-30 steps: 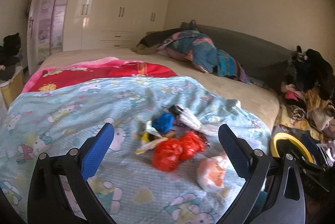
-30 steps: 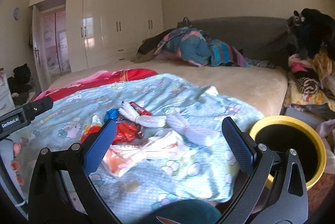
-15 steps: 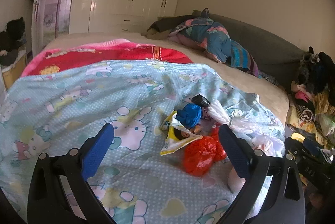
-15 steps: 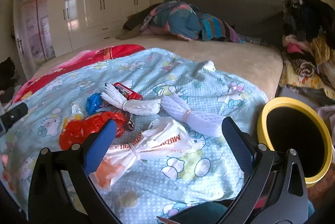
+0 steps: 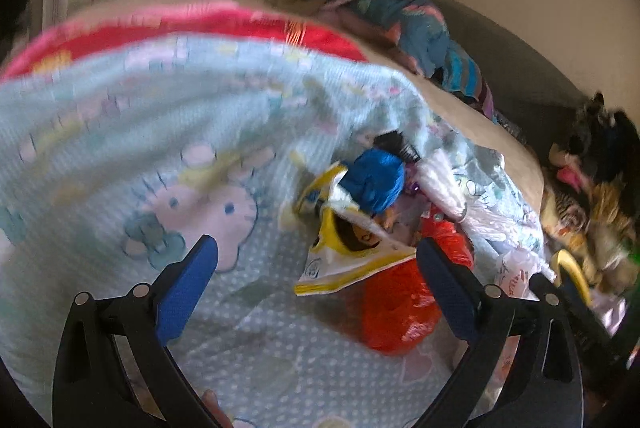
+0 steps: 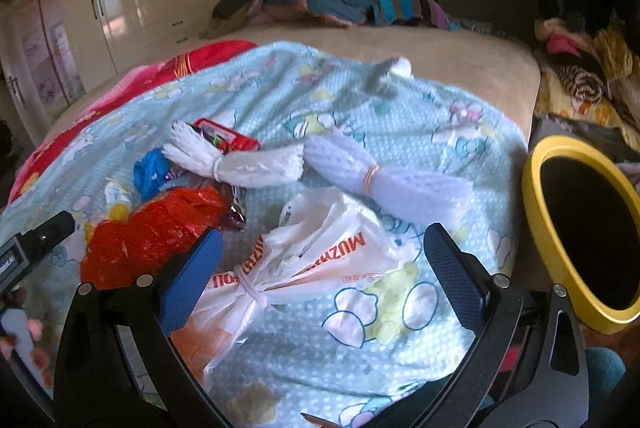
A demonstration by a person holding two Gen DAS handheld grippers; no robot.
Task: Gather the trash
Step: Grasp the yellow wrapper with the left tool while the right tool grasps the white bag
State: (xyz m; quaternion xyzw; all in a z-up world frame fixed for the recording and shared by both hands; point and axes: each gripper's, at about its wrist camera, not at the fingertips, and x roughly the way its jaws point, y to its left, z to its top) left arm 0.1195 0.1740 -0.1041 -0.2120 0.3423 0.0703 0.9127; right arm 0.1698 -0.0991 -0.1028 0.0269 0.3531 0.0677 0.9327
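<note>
On the blanket (image 6: 280, 100), your right gripper (image 6: 320, 260) gapes wide over the white bag (image 6: 312, 260); left gripper (image 5: 316, 268) likewise gapes, empty. Light, slippery film: pinch its tied neck.

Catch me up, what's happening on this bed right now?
A person is clearing trash off the blue cartoon blanket with two handheld grippers. Both are open and empty. The right gripper hangs over the tied white plastic bag; the left gripper is over the yellow wrapper beside the red bag. The yellow bin stands beside the bed.
</note>
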